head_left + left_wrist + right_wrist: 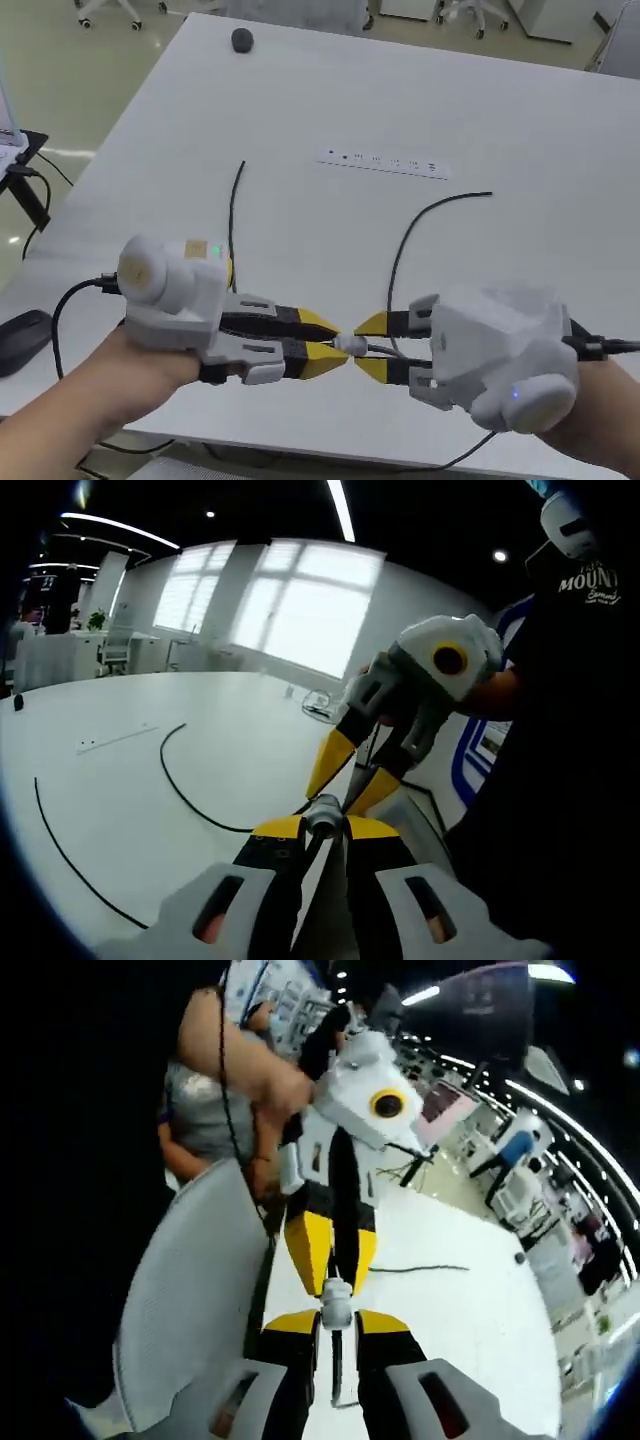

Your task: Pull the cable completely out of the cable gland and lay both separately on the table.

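A small white-grey cable gland (pixel 352 346) hangs above the near table edge between the two gripper tips. My left gripper (pixel 342 345) is shut on it; in the left gripper view the gland (pixel 322 813) fills the gap at the yellow tips of the left gripper (pixel 322 828). A thin black cable (pixel 400 260) leaves the gland and curves away over the table. My right gripper (pixel 362 347) faces the left one, open, a jaw on each side of the cable. In the right gripper view the gland (pixel 336 1305) sits just past the right gripper (pixel 336 1322), with the cable (pixel 335 1370) between the jaws.
A second black cable (pixel 233 220) lies loose on the white table (pixel 300 110). A white strip of sockets (pixel 385 163) lies mid-table, a dark round object (pixel 242 40) at the far edge. A black mouse (pixel 20 340) sits at the left. Office chairs stand beyond.
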